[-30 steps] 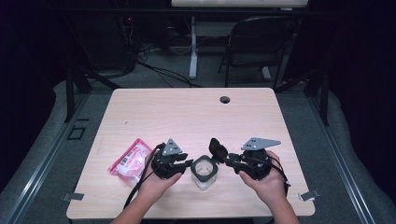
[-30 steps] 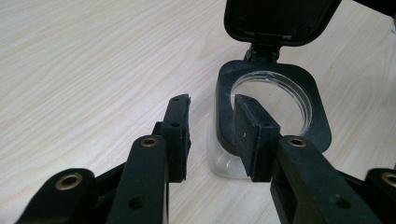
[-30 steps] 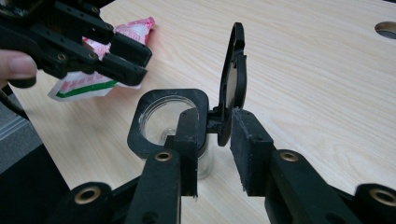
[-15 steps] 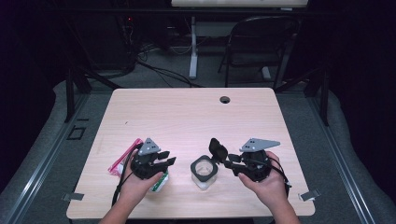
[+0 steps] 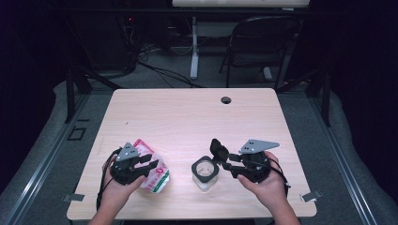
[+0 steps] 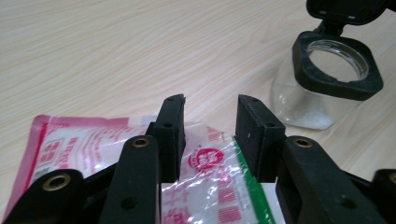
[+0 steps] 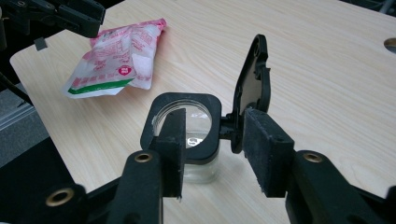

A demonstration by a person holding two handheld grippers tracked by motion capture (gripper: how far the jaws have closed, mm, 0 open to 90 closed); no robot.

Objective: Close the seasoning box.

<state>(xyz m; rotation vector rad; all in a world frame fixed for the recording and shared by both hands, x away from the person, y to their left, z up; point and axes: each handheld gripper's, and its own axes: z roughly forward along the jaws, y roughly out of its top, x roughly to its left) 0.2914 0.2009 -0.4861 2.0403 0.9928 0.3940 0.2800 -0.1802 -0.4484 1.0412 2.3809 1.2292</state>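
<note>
While the clear jar stands near the front edge of the tabletop, about midway along it, with its black flip lid swung upright, the left gripper hovers over the pink-and-white sachet lying toward the front left corner. Its jaws have just been opening and straddle the sachet's edge without pressing it. The right gripper sits released beside the lid hinge, jaws just parted wider, gripping nothing. Judged step: picking up the sachet to fill the jar. Next move calls for closing on the sachet's rim. Ample open tabletop lies behind; the front edge is close
</note>
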